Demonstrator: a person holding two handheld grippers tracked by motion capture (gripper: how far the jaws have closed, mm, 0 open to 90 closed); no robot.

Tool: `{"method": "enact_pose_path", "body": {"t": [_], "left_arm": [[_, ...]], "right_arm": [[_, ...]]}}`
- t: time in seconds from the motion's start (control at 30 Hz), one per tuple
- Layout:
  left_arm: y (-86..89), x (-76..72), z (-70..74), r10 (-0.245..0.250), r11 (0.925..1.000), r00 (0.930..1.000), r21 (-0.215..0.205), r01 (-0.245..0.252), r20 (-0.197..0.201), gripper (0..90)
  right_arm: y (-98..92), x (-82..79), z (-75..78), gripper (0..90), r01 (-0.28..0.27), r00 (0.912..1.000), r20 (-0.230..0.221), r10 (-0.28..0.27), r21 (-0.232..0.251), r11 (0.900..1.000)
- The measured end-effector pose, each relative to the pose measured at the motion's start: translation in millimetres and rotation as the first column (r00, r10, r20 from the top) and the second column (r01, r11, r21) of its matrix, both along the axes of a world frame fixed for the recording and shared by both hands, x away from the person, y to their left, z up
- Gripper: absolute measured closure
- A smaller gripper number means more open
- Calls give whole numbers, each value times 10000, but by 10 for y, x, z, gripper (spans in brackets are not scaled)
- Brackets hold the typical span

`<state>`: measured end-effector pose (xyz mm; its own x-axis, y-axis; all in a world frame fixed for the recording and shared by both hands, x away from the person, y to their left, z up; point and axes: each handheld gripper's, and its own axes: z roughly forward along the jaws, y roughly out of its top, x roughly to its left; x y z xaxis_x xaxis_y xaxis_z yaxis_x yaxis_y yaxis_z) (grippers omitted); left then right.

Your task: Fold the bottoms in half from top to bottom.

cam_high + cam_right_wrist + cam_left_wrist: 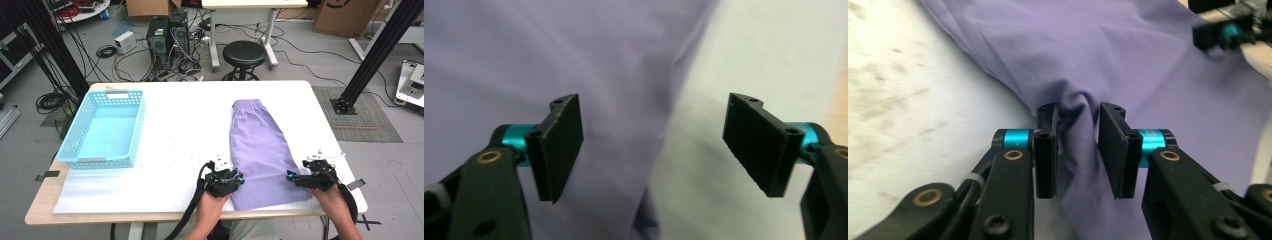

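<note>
A white table [190, 115] stands on a grey floor strewn with cables, with a black round stool [244, 54] and two computer towers [168, 40] beyond its far edge. On the table lies a purple garment [260, 150] (it looks like a pair of shorts, folded lengthwise), its gathered waistband toward the far edge and its wider hem at the near edge, right of the middle. A light blue plastic basket [102, 129] sits along the left edge, well apart from the cloth.

The left gripper [239, 177] is at the near left side of the garment, held in a hand [210, 202] that comes in over the near edge. In the left gripper view its jaws are a little way apart, with a raised fold of the purple cloth [1078, 115] standing up between them; the left pad touches the fold, while the right pad seems just clear of it, so the pinch looks loosened rather than tight.

The right gripper [291, 176] is at the near right side of the garment, close to the table's right edge, in the other hand [332, 200]. In the right gripper view its jaws are spread wide above the cloth's right border [664, 125], purple under one pad and bare white tabletop under the other, with nothing caught between them.
</note>
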<state>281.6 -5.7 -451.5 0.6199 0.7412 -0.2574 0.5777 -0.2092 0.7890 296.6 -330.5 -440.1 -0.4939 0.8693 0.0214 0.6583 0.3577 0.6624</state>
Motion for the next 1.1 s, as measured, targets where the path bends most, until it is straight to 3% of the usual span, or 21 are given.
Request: {"method": "enact_pose_path", "body": {"t": [0.1, 0.17, 0.23, 0.27, 0.33, 0.43, 0.5, 0.6, 0.63, 1.1], "left_arm": [[12, 25, -6, 233, 9997, 9997, -12, -233, -4, 619], [-8, 54, -17, 110, 9998, 9995, 144, -106, -294, 590], [-31, 73, -16, -26, 9999, 9993, 140, 31, -377, 567], [-43, 83, -17, -74, 9999, 9993, 137, 79, -378, 561], [-78, 88, -18, -174, 9996, 9993, 227, 181, -324, 558], [-133, 52, -9, -235, 9964, 9997, 810, 231, 38, 565], [-147, 46, -7, -63, 9949, 9999, 1011, 49, 134, 652], [-164, 44, -7, -436, 9934, 9990, 1070, 419, 136, 865], [-175, 35, -4, -457, 9919, 9987, 1200, 426, 234, 870], [9, -7, 54, -703, 9968, 9975, 390, 698, 117, 880]], "right_arm": [[58, -21, -57, 307, -179, 9998, 108, 182, -210, 9996], [57, -32, -35, 563, -199, 9996, 219, 204, -213, 9996], [57, -37, -28, 676, -331, 9993, 193, 335, -210, 9992], [56, -38, -23, 869, -468, 9987, 209, 472, -193, 9987], [77, -48, -17, 886, -586, 9982, 110, 589, -220, 9980], [104, -45, 0, 894, -638, 9979, 117, 643, -450, 9970], [115, -58, 0, 895, -650, 9976, 200, 661, -531, 9965], [125, -62, 6, 895, -676, 9973, 238, 689, -509, 9964], [131, -61, 8, 895, -713, 9970, 265, 728, -525, 9961], [85, -145, 80, 895, -681, 9971, 363, 671, 260, 9973]]}}
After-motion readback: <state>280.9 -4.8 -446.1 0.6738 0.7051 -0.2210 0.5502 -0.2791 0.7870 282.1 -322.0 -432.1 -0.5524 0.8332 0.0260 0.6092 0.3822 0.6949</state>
